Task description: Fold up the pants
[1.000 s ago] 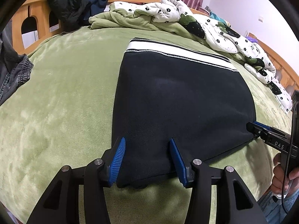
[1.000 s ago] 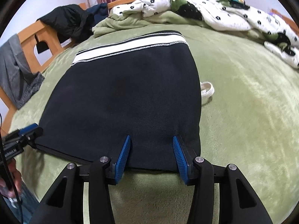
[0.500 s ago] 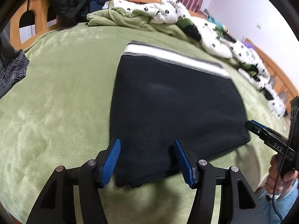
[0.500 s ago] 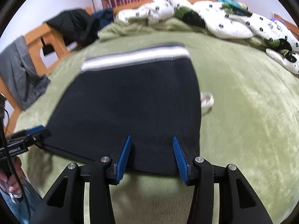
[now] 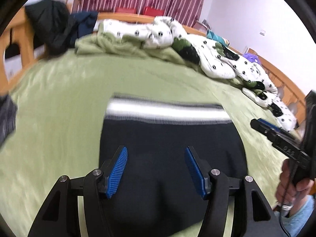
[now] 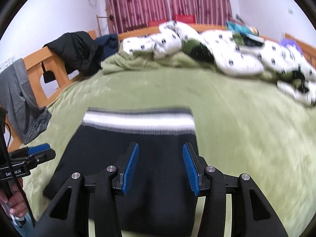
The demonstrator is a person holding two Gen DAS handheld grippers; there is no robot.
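Observation:
The black pants [image 5: 167, 148] lie folded flat on the green blanket, white-striped waistband [image 5: 165, 111] at the far end. They also show in the right wrist view [image 6: 134, 144]. My left gripper [image 5: 156, 167] is open and empty, raised above the near left part of the pants. My right gripper [image 6: 160, 167] is open and empty, raised above the near right part. Each gripper shows in the other's view: the right one at the right edge [image 5: 280, 138], the left one at the left edge [image 6: 29, 156].
A rumpled white patterned duvet [image 5: 207, 55] and green bedding lie along the far side. Dark jackets [image 6: 77, 49] and grey jeans [image 6: 21, 98] hang on the wooden bed frame [image 6: 37, 67] at left. Green blanket [image 6: 246, 138] spreads on both sides.
Both grippers have lifted and tilted up away from the pants' near edge, staying open. The views now show more of the curtains and walls; the pants stay flat.

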